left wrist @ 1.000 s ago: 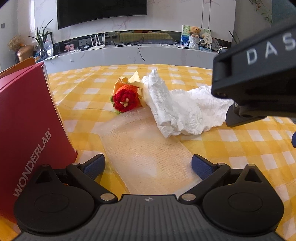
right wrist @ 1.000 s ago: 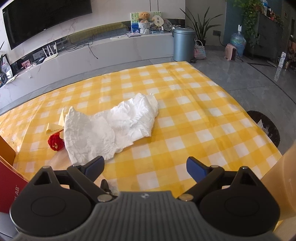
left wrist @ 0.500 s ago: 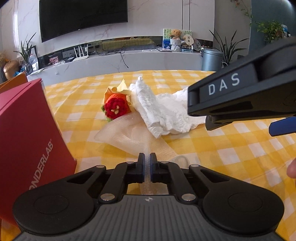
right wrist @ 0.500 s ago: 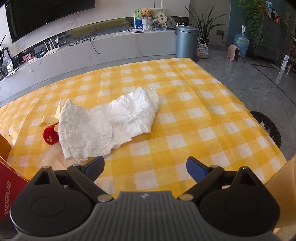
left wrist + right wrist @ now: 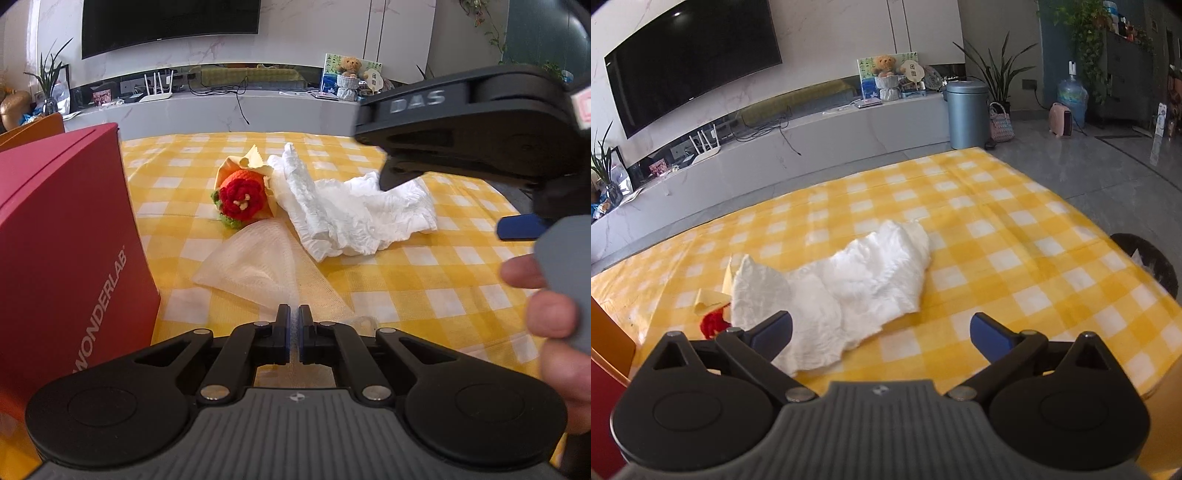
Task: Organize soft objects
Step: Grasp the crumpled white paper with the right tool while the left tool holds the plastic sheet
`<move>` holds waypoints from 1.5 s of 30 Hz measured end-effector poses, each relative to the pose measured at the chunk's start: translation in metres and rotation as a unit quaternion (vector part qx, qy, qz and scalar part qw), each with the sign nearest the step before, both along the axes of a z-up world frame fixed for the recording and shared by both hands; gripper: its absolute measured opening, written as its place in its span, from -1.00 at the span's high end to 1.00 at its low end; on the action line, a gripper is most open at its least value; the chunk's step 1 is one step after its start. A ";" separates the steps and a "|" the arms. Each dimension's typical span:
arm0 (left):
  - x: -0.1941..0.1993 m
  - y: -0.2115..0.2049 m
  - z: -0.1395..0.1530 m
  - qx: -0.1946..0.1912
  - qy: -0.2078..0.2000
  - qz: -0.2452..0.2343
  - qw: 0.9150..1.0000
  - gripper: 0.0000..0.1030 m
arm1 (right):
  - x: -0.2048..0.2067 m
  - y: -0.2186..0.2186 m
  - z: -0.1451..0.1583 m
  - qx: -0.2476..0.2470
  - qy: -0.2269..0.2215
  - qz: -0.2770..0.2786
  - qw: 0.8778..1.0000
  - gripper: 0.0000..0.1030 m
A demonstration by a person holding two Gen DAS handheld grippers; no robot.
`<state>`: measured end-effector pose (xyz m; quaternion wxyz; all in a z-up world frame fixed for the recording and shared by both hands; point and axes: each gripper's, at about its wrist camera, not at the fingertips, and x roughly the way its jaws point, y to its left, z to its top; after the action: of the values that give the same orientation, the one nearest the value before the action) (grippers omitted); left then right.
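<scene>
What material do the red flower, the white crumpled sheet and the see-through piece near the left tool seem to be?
Red flower: crocheted yarn, loops visible, matte.
White crumpled sheet: likely soft paper or thin cloth, finely wrinkled.
See-through piece: gauze-like mesh, fine weave, checks showing through.

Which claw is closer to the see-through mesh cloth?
Left. The left claw is shut on the mesh cloth; the right claw, jaws opening, hangs over the white cloth instead.
</scene>
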<state>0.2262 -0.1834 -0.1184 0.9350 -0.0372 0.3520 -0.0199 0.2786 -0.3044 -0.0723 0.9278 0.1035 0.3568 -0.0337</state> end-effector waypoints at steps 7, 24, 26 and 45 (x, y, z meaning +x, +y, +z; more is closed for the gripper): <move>-0.004 0.001 -0.001 -0.006 -0.006 0.007 1.000 0.93 | 0.017 0.040 -0.021 -0.071 0.026 0.066 0.995 -0.94; -0.005 0.000 -0.004 0.007 -0.017 0.003 1.000 0.93 | 0.042 0.035 -0.047 -0.006 0.047 0.115 0.992 -0.61; -0.005 -0.001 -0.004 0.008 -0.017 0.002 1.000 0.93 | 0.040 0.038 -0.046 -0.012 0.040 0.130 0.991 -0.15; -0.013 0.013 0.017 -0.022 0.042 -0.009 0.999 0.95 | -0.010 -0.008 0.030 0.035 0.046 0.070 0.996 0.96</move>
<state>0.2134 -0.1707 -0.1013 0.9183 -0.0556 0.3905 -0.0348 0.2685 -0.3124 -0.0425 0.9063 0.1093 0.4064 0.0392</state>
